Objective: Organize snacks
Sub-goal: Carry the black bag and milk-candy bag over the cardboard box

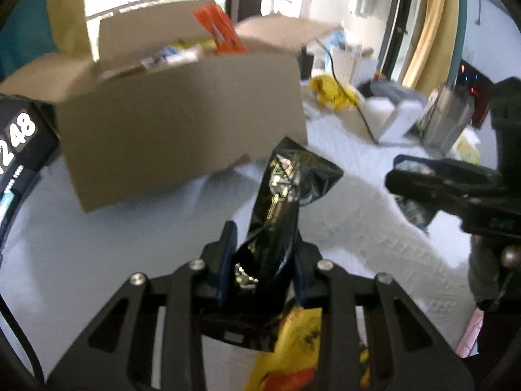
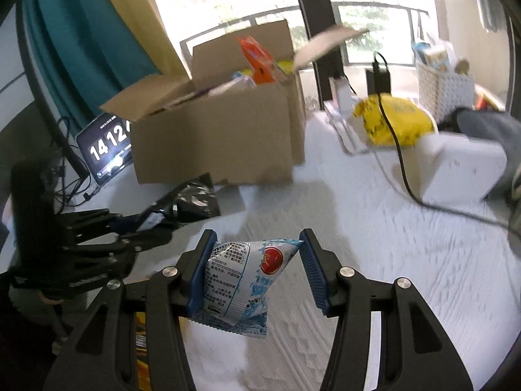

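At far left a black digital clock screen (image 2: 105, 150) stands by the open brown cardboard box (image 2: 215, 143), where an orange snack packet (image 2: 257, 62) pokes out among other packets. The left tool (image 1: 262, 244) clamps a crinkled black foil snack bag with gold print (image 1: 286, 195) above the white textured counter (image 2: 374, 244). The right tool (image 2: 257, 254) pinches a pale blue and white snack pouch (image 2: 241, 280) between its blue pads (image 2: 314, 277). Farther right lies a yellow plastic bag (image 2: 390, 120).
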Available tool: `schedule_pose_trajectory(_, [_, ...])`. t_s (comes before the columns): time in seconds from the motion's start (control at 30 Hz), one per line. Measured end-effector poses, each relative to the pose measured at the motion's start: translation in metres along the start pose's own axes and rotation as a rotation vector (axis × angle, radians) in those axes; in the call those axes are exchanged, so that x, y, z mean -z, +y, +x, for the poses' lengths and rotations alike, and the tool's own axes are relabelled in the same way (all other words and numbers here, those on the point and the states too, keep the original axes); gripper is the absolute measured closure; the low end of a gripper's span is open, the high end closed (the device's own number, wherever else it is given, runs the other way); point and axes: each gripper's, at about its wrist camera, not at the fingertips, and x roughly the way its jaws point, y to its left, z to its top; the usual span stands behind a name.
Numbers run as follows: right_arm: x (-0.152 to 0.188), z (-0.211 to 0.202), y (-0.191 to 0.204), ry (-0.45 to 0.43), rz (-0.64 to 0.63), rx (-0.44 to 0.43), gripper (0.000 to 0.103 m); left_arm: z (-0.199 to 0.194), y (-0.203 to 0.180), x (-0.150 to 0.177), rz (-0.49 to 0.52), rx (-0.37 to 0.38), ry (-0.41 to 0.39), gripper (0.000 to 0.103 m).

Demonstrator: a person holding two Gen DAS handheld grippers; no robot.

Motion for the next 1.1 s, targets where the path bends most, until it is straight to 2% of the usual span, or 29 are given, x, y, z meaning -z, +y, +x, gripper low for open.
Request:
schedule_pose_trajectory(0.3, [-0.044, -0.001, 0.031, -0.056, -0.087, 0.006, 0.048, -0.053, 0.035, -0.032, -0.042, -0.030, -0.158, 0.072])
schedule_pose_trajectory(0.5, [-0.070, 0.002, 0.047, -0.088, -0.134, 0.008, 0.048, -0.066, 0.058, -0.057, -0.074, -0.057, -0.229, 0.072])
schedule_pose_trajectory(0.87, [-0.115, 0.010, 0.065, -0.156, -0.188, 0.011, 0.048, -0.048, 0.096, -0.102, -0.142, -0.069, -0.296, 0.072])
schedule_pose_trajectory(1.1, [-0.136, 0.019, 0.063, -0.190, -0.174, 0.016, 0.048, -0.018, 0.108, -0.123, -0.148, -0.080, -0.285, 0.072])
